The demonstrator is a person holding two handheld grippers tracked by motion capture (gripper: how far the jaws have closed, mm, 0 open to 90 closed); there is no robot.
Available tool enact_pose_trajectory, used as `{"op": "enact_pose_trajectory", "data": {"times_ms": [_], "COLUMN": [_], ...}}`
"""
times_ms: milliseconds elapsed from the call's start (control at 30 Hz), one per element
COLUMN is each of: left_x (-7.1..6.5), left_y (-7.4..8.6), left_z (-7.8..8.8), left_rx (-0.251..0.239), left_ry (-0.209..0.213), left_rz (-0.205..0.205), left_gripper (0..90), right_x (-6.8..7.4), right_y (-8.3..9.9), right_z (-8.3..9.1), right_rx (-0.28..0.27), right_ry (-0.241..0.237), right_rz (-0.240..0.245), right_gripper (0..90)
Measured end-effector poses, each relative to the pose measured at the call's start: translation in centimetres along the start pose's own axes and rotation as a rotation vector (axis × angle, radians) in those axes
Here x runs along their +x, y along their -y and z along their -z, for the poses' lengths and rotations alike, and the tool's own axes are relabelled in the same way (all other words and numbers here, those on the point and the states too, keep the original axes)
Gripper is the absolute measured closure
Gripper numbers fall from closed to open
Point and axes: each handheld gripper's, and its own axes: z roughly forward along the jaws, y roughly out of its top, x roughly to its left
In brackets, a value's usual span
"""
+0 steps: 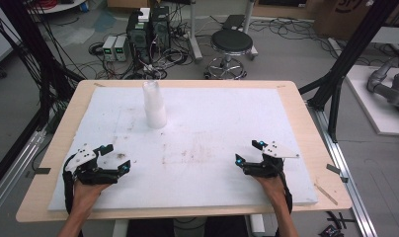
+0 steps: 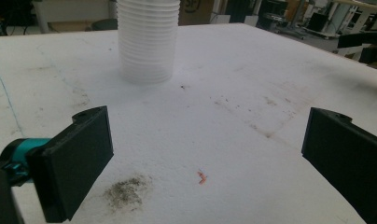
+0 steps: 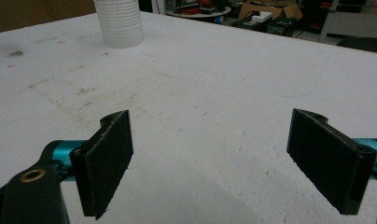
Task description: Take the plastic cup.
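- Two bare forearms came in at the bottom of the high view, each hand holding one black two-jaw gripper: the left gripper (image 1: 116,157) and the right gripper (image 1: 249,152), both with jaws spread and nothing between them, resting on the white foam board (image 1: 212,123) that covered the pale wooden table (image 1: 306,123).
- One tall stack of translucent white plastic cups (image 1: 154,104) stood upright toward the far left of the board, well apart from both grippers.
- Left gripper view: two black jaws wide apart over stained foam, one cup stack (image 2: 148,39) ahead; no readable writing.
- Right gripper view: two jaws apart, the stack (image 3: 118,22) far off at upper left.
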Motion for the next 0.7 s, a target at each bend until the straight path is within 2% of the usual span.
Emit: {"op": "enact_pose_trajectory", "data": {"times_ms": [133,200,333,400,467,500,700], "left_x": [0.1,0.3,0.6,1.0,1.5,1.5,2.9], "left_y": [-0.1,-0.2,-1.2,-2.0,-3.5,-3.5,-7.2], "left_z": [0.0,-0.1,0.2,0.3,0.4,0.4,0.3], "left_rx": [0.006,0.017,-0.005,-0.015,-0.007,-0.007,-0.027], "left_ry": [0.008,0.02,0.028,0.041,0.061,0.061,0.101], "left_rz": [-0.003,0.011,0.012,0.015,-0.005,-0.005,-0.031], "left_gripper": [1.8,1.8,1.8,1.8,1.8,1.8,1.8], "right_x": [0.0,-0.1,-0.1,-0.1,-0.2,-0.2,-0.2], "right_y": [0.0,0.0,0.0,0.0,0.0,0.0,0.0], "right_z": [0.0,0.0,0.0,0.0,0.0,0.0,0.0], "right_rx": [0.001,0.001,-0.003,-0.003,-0.004,-0.004,0.002], "right_ry": [-0.003,-0.004,-0.007,-0.007,-0.011,-0.011,-0.016], "right_rz": [-0.003,-0.002,-0.004,-0.006,-0.006,-0.006,-0.008], "right_gripper": [14.3,14.3,14.3,14.3,14.3,14.3,14.4]}}
